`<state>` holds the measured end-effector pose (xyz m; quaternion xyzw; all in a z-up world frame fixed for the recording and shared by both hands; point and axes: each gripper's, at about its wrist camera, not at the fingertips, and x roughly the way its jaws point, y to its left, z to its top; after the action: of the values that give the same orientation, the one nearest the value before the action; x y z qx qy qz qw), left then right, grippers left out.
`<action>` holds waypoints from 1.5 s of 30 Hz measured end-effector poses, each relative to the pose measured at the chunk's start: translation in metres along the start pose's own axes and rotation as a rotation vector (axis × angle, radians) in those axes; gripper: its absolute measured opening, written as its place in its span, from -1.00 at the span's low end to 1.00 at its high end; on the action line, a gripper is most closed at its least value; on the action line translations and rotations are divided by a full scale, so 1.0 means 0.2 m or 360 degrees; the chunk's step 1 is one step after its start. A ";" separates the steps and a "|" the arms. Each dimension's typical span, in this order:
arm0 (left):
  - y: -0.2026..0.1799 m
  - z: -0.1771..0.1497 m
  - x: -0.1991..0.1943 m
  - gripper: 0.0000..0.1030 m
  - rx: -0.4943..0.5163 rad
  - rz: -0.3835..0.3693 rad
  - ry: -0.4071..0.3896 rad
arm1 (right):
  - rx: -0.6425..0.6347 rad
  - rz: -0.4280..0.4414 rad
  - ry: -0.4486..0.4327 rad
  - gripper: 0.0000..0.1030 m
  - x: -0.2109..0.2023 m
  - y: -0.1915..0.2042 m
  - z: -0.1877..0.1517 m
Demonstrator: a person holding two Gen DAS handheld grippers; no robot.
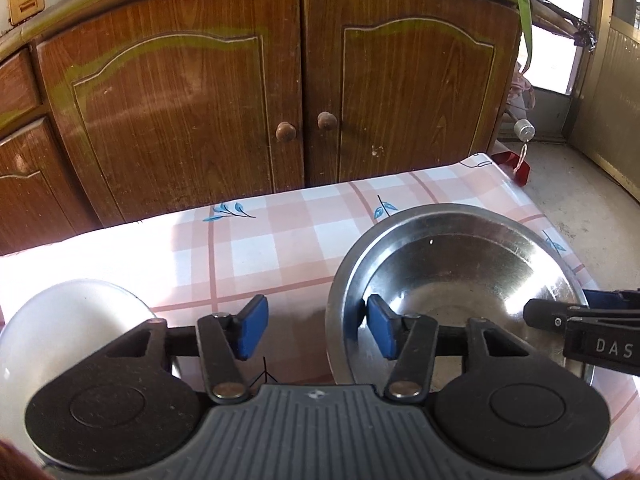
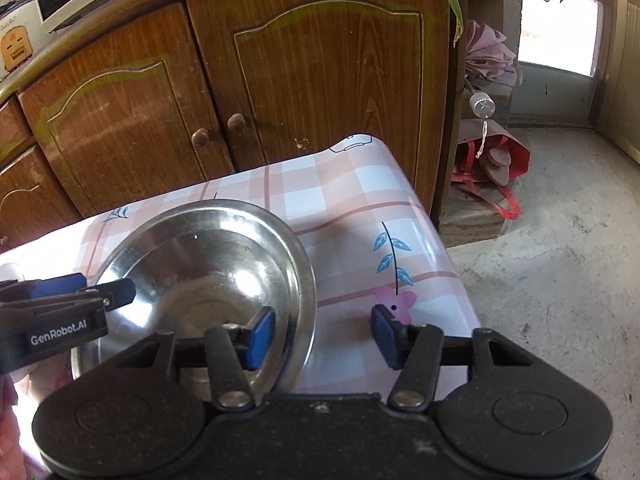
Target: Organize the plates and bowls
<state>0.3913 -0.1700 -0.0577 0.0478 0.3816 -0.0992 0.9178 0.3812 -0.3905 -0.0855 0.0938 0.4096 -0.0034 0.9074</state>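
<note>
A wide steel bowl (image 1: 460, 264) (image 2: 208, 264) stands on the checked tablecloth near the table's right end. My left gripper (image 1: 316, 330) straddles the bowl's left rim: its right pad is inside the bowl, its left pad outside, and neither pad touches the metal. My right gripper (image 2: 322, 336) straddles the opposite rim the same way, its jaws apart and clear of the rim. Each gripper shows in the other's view: the right gripper (image 1: 568, 304) and the left gripper (image 2: 92, 288). A white bowl (image 1: 60, 320) sits at the left, partly hidden by my left gripper.
The table (image 1: 280, 240) stands against a brown wooden cabinet (image 1: 280, 80) with two knobbed doors. Its right edge (image 2: 440, 248) drops to a concrete floor (image 2: 560, 280). A red bag (image 2: 496, 164) lies on the floor by the cabinet's corner.
</note>
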 end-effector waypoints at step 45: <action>-0.14 -0.01 -0.38 -0.56 0.0074 -0.0109 -0.0123 | 0.0117 0.0113 -0.0162 -0.59 -0.44 -0.04 -0.03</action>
<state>0.3314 -0.1860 -0.0067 0.0522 0.3448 -0.1410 0.9266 0.3172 -0.4031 -0.0261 0.1412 0.3591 0.0089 0.9225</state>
